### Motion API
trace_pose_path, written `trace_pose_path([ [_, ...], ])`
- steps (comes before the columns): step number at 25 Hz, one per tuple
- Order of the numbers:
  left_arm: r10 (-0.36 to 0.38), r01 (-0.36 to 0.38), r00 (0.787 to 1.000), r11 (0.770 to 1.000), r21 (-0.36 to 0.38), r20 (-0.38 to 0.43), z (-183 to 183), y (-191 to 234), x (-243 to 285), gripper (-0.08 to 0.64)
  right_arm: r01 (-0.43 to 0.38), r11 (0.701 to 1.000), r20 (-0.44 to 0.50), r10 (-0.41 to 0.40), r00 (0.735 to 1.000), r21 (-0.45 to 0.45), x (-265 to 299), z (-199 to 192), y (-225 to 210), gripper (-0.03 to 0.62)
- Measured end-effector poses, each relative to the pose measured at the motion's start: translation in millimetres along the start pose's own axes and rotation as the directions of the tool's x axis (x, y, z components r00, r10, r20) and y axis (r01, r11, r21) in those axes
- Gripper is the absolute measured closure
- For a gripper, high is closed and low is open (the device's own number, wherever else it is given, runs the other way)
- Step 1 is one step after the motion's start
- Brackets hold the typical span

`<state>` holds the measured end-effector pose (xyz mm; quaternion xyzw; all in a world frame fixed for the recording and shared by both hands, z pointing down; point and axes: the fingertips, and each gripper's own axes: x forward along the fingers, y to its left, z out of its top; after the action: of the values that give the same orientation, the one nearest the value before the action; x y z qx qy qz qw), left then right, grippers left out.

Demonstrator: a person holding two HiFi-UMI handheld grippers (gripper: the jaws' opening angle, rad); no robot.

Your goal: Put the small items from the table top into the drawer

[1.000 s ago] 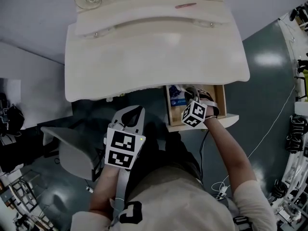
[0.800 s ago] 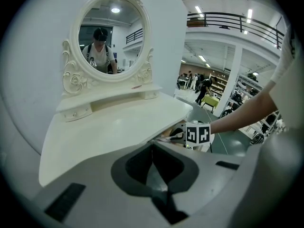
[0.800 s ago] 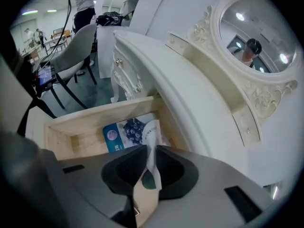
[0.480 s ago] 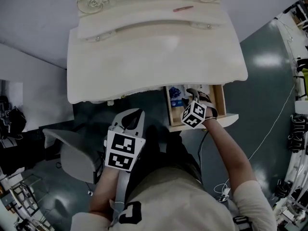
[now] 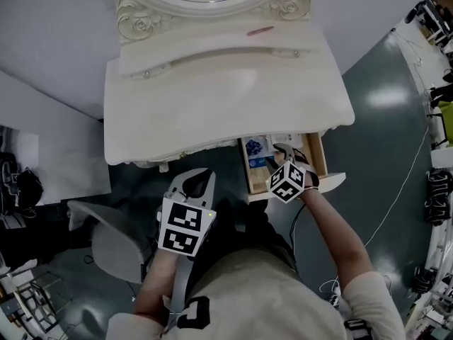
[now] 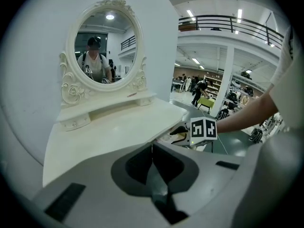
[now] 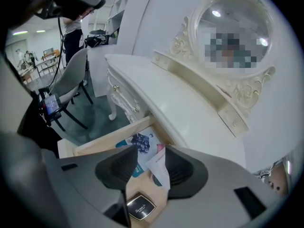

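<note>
Head view: a thin pink item point(image 5: 260, 30) lies on the far shelf point(image 5: 212, 44) below the mirror point(image 5: 212, 4). It looks light and slick, best pinched across its middle. The right claw point(image 7: 148, 158), jaws just opened wide and empty, hangs over the open drawer point(image 5: 323, 154); the left claw point(image 6: 152, 151) is closed, empty. Glossy white counter point(image 5: 212, 98), grey floor point(image 5: 382, 140).

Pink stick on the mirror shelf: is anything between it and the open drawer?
Nothing visible. The pink stick lies alone on the shelf, the table top below it is bare, and the drawer stands open at the front.
</note>
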<state>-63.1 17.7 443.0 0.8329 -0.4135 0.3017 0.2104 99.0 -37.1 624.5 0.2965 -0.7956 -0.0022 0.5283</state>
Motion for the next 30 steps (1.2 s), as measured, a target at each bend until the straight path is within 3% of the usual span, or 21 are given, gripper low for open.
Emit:
trace_pose_path([
  [17,-0.029,0.022,0.995,0.997,0.069,0.096,22.6,-0.6,-36.2,0.502,0.078,0.992,0.094,-0.087,0.992,0.097,-55.6,54.4,-12.1,0.42],
  [30,-0.07,0.059,0.993,0.992,0.11,0.097,29.3,-15.9,-35.6,0.502,0.099,0.975,0.143,-0.129,0.981,0.198,-89.0,56.2,-14.2,0.42],
])
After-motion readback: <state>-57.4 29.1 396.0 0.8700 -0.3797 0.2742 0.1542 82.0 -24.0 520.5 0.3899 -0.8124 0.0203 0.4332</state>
